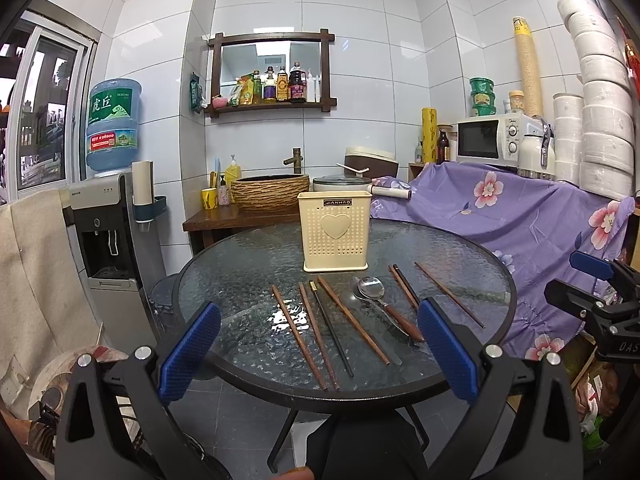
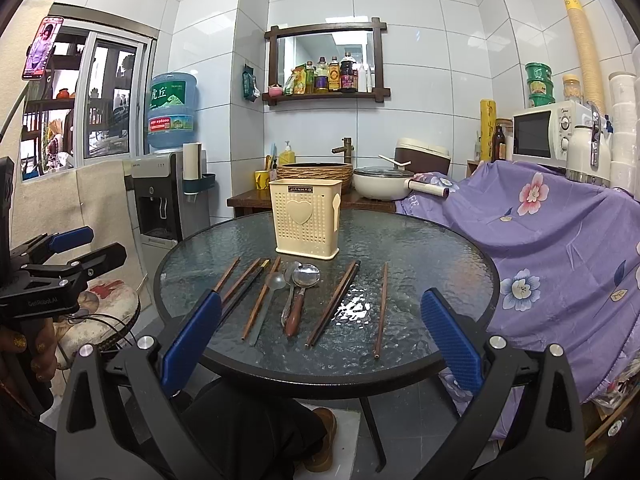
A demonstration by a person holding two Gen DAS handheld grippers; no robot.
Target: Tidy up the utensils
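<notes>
Both wrist views face one table (image 1: 224, 364) — left, right.

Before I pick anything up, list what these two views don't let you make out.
- Inside of the cream utensil holder: both views look at its walls, so contents are hidden.
- Chopstick lower ends at far left: right wrist view, covered by the right gripper's blue pad.
- Clear spoon: right wrist view, faint against the glass table; its outline is uncertain.
- Spoon handle tip: left wrist view, behind the left gripper's pad.
</notes>
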